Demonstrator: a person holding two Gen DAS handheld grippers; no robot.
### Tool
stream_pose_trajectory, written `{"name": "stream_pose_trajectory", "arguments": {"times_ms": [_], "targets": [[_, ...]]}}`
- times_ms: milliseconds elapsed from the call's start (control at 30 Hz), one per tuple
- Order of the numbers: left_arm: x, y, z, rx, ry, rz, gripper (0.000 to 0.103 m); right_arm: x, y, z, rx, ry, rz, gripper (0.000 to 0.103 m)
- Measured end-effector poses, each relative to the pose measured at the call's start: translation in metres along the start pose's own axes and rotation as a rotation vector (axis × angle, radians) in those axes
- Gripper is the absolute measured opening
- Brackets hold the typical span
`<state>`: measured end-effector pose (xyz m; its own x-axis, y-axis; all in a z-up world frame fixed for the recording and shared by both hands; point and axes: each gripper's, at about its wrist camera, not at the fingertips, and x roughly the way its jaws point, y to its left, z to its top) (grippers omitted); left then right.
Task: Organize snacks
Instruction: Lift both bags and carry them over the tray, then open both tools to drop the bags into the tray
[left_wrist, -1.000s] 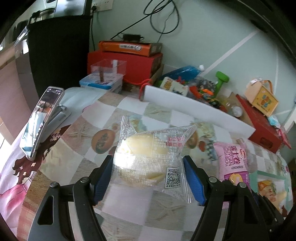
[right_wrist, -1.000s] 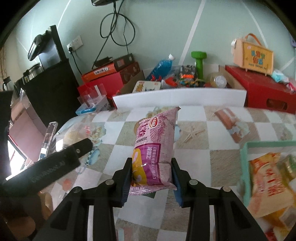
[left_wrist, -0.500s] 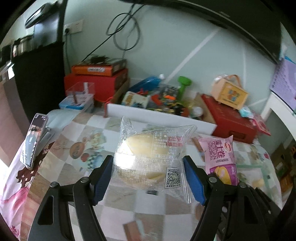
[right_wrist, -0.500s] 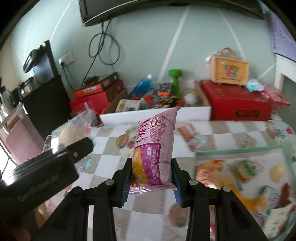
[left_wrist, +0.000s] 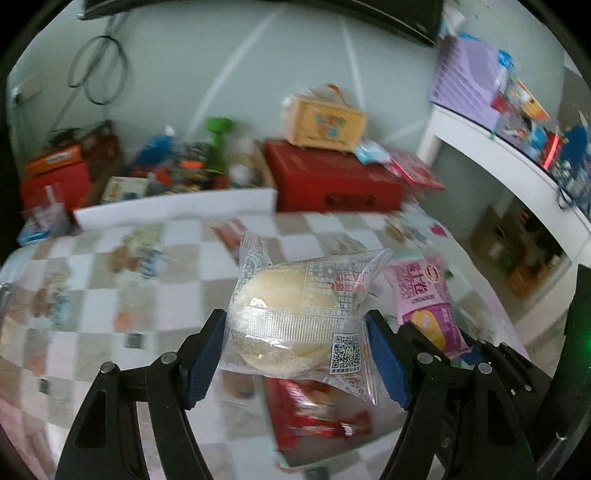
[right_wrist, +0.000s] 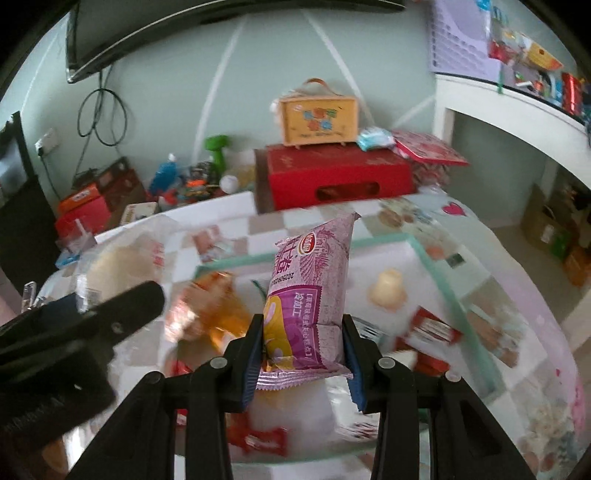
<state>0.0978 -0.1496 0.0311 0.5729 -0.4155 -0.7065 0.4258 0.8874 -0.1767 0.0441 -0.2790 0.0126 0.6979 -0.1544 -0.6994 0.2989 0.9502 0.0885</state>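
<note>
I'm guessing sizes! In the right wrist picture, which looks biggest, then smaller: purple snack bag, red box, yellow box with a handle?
1. purple snack bag, though it's closest to the camera
2. red box
3. yellow box

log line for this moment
left tongs: shut on clear bun pack | right tongs: shut on pink snack pack | over tray

We see the white tray (right_wrist: 439, 273) crowded at its left with orange packets (right_wrist: 218, 314); bare floor lies around the pale jelly cup (right_wrist: 387, 292); red wrappers (right_wrist: 432, 328) edge the right; the left gripper (right_wrist: 92, 321) blocks the left approach; the checkered tablecloth (left_wrist: 92, 295) is mostly free.
</note>
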Motion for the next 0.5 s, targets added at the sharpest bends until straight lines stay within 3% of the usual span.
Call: {"name": "stream_pose_trajectory", "arguments": {"times_ms": [133,267,333,400,500], "targets": [[0.016,-0.018,-0.003,0.011,0.047,-0.03,0.077,0.003,-0.012,-0.007,-0.002,0.028,-0.013,0.044],[0.026,-0.022,-0.01,0.012,0.1,-0.014,0.08,0.01,-0.018,-0.016,-0.009,0.076,-0.028,0.045],[0.024,-0.02,-0.014,0.005,0.105,-0.007,0.08,0.013,-0.018,-0.019,-0.001,0.084,-0.025,0.049],[0.019,-0.015,-0.019,-0.006,0.107,0.004,0.08,0.011,-0.018,-0.022,0.005,0.087,-0.024,0.063],[0.008,-0.004,-0.023,-0.03,0.09,0.032,0.082,0.005,-0.016,-0.027,-0.002,0.083,-0.027,0.065]]}}
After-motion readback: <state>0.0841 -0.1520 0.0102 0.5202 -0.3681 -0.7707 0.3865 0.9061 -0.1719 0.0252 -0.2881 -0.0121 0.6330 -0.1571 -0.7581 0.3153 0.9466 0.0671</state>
